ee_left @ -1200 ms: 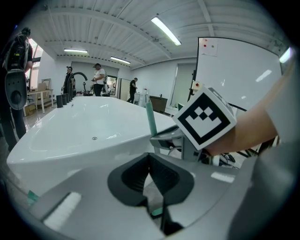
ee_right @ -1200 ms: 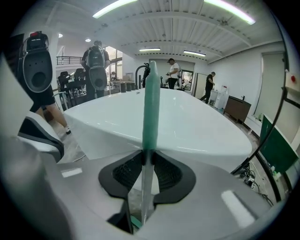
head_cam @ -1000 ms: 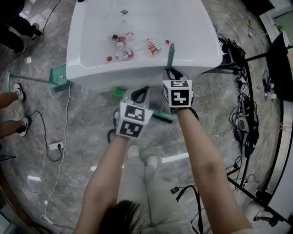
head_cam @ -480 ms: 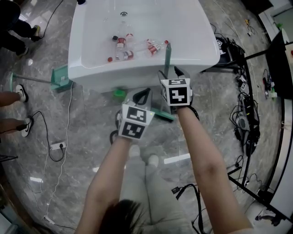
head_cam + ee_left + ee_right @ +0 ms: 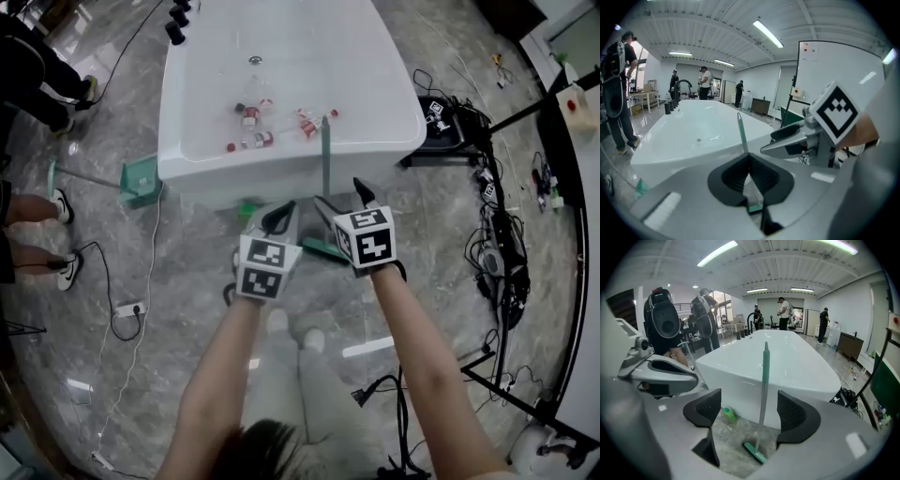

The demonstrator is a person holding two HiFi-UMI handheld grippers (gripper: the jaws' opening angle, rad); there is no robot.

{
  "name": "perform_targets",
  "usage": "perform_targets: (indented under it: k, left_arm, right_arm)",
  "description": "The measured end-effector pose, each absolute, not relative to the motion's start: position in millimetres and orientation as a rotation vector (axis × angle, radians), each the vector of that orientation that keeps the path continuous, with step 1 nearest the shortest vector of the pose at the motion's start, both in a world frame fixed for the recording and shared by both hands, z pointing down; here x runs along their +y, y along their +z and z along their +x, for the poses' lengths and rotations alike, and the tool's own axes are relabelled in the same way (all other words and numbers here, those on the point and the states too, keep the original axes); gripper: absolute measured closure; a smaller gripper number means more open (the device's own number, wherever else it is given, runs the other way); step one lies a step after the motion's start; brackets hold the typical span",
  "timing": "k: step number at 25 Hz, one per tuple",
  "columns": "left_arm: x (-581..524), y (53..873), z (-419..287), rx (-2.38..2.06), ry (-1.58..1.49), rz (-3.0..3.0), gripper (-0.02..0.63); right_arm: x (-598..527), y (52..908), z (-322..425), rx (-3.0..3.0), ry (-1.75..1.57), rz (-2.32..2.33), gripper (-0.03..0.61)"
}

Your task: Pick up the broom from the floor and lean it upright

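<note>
The green broom stands upright, its handle (image 5: 326, 155) leaning on the white table's front edge (image 5: 281, 167) and its head (image 5: 323, 250) on the floor. My right gripper (image 5: 339, 193) hangs just short of the handle, and its jaws have just been opening. In the right gripper view the handle (image 5: 765, 380) and head (image 5: 754, 453) show beyond the open right gripper (image 5: 750, 411), untouched. My left gripper (image 5: 279, 217) is shut and empty, left of the broom. In the left gripper view the handle (image 5: 741, 133) rises past the left gripper (image 5: 750, 157).
Several plastic bottles (image 5: 272, 117) lie on the table. A green bottle (image 5: 247, 208) lies on the floor under its edge. A green dustpan (image 5: 141, 178) with a long handle stands at the left. People's feet (image 5: 64, 270), a power strip (image 5: 129, 308) and cables (image 5: 497, 253) surround me.
My right gripper has opened, let go of the broom handle and drawn back from the table. The broom stays leaning on the table. My left gripper has risen a little.
</note>
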State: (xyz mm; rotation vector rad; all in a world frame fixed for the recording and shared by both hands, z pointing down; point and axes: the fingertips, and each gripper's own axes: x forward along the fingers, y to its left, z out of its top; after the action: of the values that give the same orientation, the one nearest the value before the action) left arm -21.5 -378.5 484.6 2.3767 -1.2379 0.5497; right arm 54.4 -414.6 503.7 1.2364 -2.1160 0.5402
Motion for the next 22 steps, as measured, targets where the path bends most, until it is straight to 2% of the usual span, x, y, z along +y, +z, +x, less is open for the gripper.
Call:
perform_targets:
  k: [5,9,12,14,22]
  left_arm:
    - [-362,444,-19,-1.234,0.465,2.421,0.615]
    - [-344,405,-5,-1.192,0.413,2.48,0.615]
    - [-337,370,-2,-1.197,0.367,2.518,0.615]
    - [-335,346,-4,-1.226,0.332,2.546,0.615]
    - [-317,269,5,-1.295,0.299,2.701,0.615]
  right_arm:
    - [-371,457,46,-2.235,0.526,1.21,0.339]
    - [-345,410,52,-2.32,0.485,1.255,0.416]
    - [-335,361,55,-2.382,0.342,1.329,0.552]
    - [-328,332,51,-2.427,0.258,1.324,0.575]
    - [-300,254,56,-2.527,0.097,1.305,0.577]
